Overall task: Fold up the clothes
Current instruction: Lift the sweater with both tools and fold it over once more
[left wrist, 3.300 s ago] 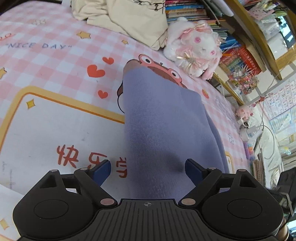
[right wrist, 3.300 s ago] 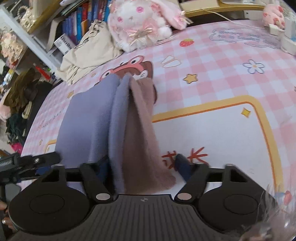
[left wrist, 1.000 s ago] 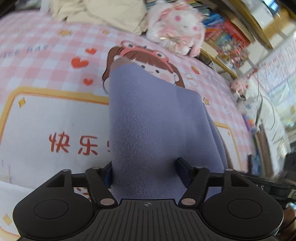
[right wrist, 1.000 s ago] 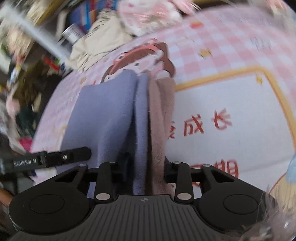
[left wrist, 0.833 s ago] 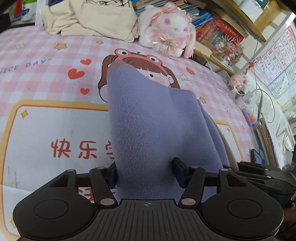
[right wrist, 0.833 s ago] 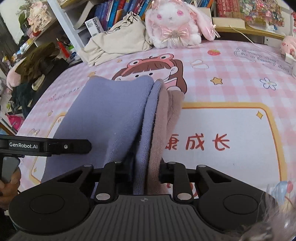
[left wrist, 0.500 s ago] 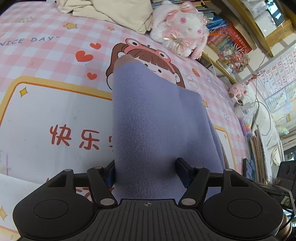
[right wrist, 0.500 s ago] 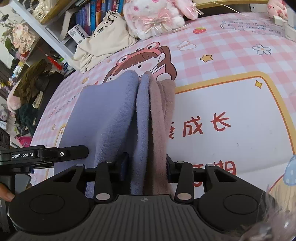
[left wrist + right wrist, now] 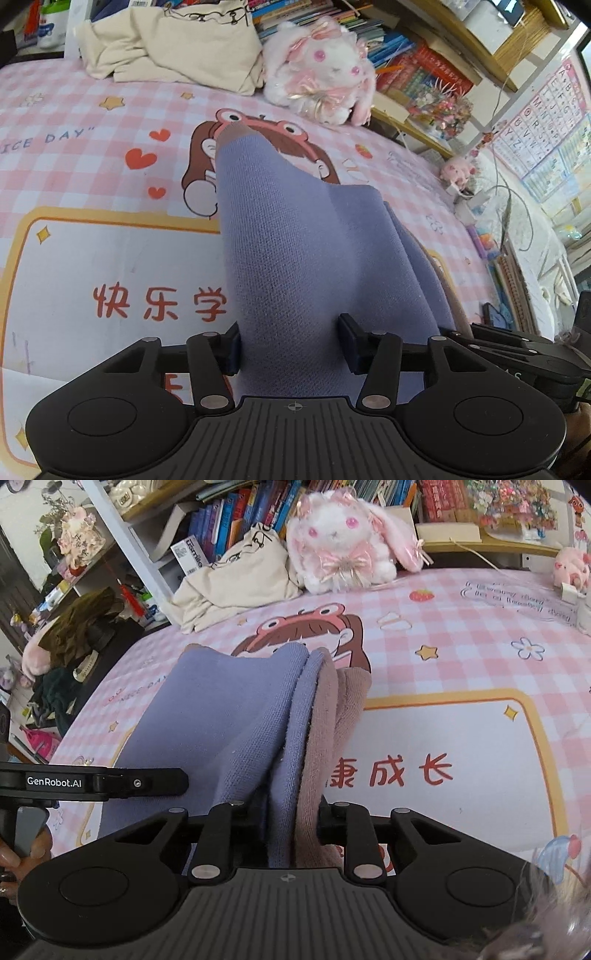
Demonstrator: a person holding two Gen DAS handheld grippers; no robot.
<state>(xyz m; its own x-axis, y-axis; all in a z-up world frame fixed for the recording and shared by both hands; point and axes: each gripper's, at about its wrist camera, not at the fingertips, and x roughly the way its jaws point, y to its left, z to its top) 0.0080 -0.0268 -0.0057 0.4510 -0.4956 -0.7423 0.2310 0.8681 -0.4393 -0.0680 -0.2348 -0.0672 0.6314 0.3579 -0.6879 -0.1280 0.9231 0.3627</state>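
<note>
Two-toned garment (image 9: 306,258) hangs lengthwise away toward plush rabbit (image 9: 325,74).

A lavender knit garment (image 9: 317,258) with a mauve fleecy inner side (image 9: 332,716) is seen folded in layers. It is held raised over the pink checked bed, its far end draped downward.

Left gripper (image 9: 290,341): matte black ribbed housing, 2 round discs, silver pivot pins, dark blue pads (image 9: 349,341). Right gripper (image 9: 291,825): same black build, crosshair mark on the ribbed plate. White "GenRobot.AI" lettering on a black side bar with 1 screw.
</note>
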